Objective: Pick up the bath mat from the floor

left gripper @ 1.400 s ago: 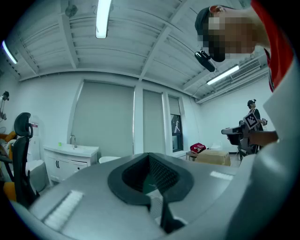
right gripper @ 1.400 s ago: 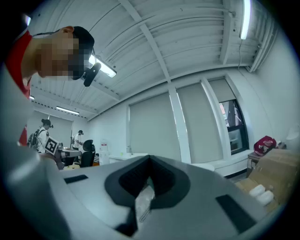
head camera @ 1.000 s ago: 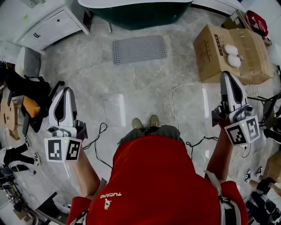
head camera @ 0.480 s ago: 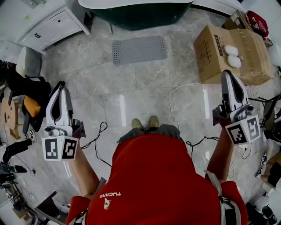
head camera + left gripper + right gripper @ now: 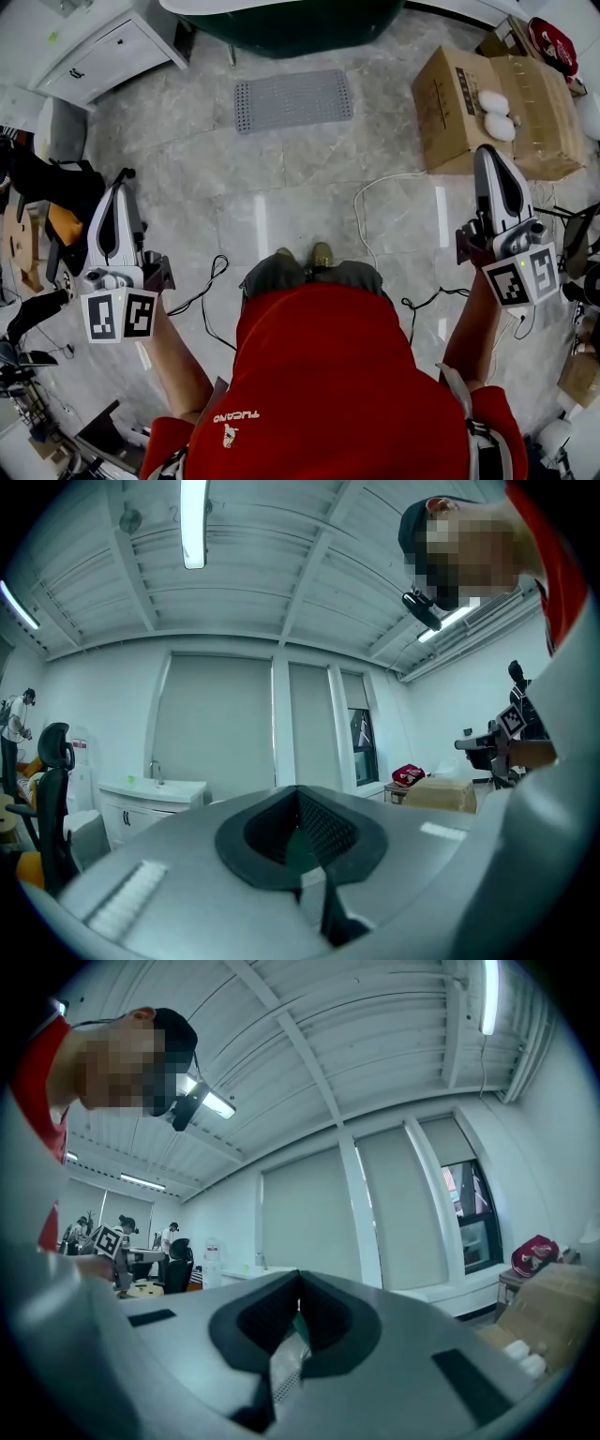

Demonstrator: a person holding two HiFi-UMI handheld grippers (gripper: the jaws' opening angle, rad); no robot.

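The main danger, I think, is on the way to the bath mat (image 5: pixel 292 99). It lies flat on the floor, well ahead of both grippers and between the lines they point along, just before the dark green tub (image 5: pixel 291 23). A white cable (image 5: pixel 361 202) curls over the tiles ahead of the right gripper (image 5: pixel 489 155), on its inner side, and a black cable (image 5: pixel 211 281) lies beside the left gripper (image 5: pixel 122 183), so a foot could catch on either one during the approach. Both grippers are held level with their jaws pressed together and nothing in them. They must open before the reach, or they would only push the mat along the smooth stone. A mat this flat gives little edge to catch (the jaws may slide over it), and it probably hangs limp if it is taken by one side only. The mat is grey and rectangular, covered with a regular grid of small dots or holes, and it lies slightly askew to the tile lines.
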